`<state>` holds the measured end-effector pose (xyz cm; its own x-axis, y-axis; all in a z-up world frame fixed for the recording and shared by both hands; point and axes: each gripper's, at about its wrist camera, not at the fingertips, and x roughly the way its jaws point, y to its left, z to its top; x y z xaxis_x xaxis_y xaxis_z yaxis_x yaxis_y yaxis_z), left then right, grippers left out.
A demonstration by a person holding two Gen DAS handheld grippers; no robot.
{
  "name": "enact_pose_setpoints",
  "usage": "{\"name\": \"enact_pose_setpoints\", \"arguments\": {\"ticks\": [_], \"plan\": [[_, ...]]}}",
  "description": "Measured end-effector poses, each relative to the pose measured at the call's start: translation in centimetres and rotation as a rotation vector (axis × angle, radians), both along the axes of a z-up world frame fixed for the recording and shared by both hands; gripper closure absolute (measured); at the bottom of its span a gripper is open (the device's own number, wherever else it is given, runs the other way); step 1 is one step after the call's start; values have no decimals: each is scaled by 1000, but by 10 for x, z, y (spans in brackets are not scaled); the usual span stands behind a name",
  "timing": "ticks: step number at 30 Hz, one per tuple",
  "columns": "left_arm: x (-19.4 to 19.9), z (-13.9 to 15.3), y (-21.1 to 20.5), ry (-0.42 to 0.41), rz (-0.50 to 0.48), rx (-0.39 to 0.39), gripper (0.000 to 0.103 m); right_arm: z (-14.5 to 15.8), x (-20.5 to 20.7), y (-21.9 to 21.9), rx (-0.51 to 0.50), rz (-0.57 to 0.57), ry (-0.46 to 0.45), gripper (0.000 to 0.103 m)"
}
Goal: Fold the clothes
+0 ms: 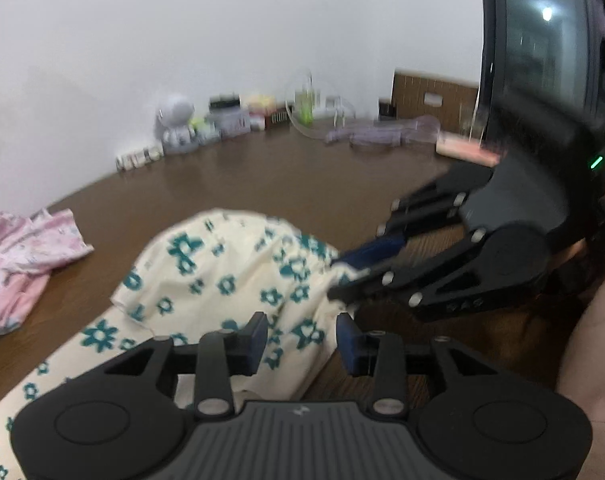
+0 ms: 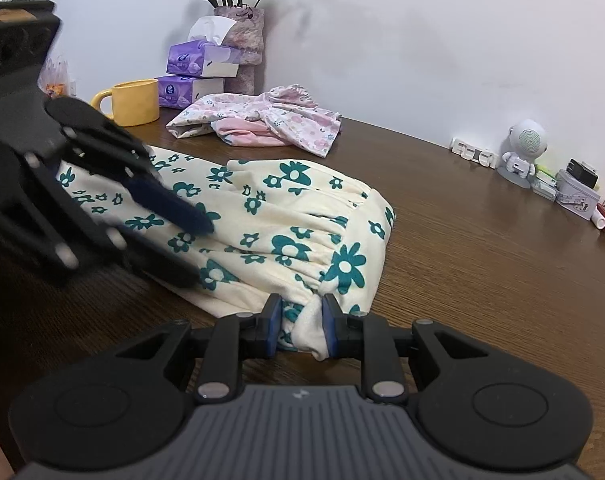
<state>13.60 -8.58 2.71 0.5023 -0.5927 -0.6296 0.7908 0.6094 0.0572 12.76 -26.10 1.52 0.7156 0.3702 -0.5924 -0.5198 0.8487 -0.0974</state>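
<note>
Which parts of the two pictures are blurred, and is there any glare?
Left wrist view: the right gripper and the floral garment are motion-blurred; lamps glare in the dark window. Right wrist view: the left gripper is smeared, the yellow mug sharp, the wooden table curved by the fisheye.

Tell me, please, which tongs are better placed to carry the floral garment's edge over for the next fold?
Right. The right tongs already pinch a bunched edge of the floral garment, while the left tongs sit open above the cloth, gripping nothing.
</note>
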Motion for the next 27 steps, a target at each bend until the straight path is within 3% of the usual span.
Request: {"name": "enact_pose_setpoints", "arguments": {"ticks": [5,12,18,27], "plan": [[5,-4,-3,-5,22,22,85,5,-2,-5,33,4,-1,79],[5,-3,2,-15,22,14,91,22,-5,-5,96,4,-60,77],[0,-3,12,-26,18,30,94,2,4,7,49,11,-2,78],[-1,-3,34,3,34,9,94,-1,3,7,52,1,9,78]]}}
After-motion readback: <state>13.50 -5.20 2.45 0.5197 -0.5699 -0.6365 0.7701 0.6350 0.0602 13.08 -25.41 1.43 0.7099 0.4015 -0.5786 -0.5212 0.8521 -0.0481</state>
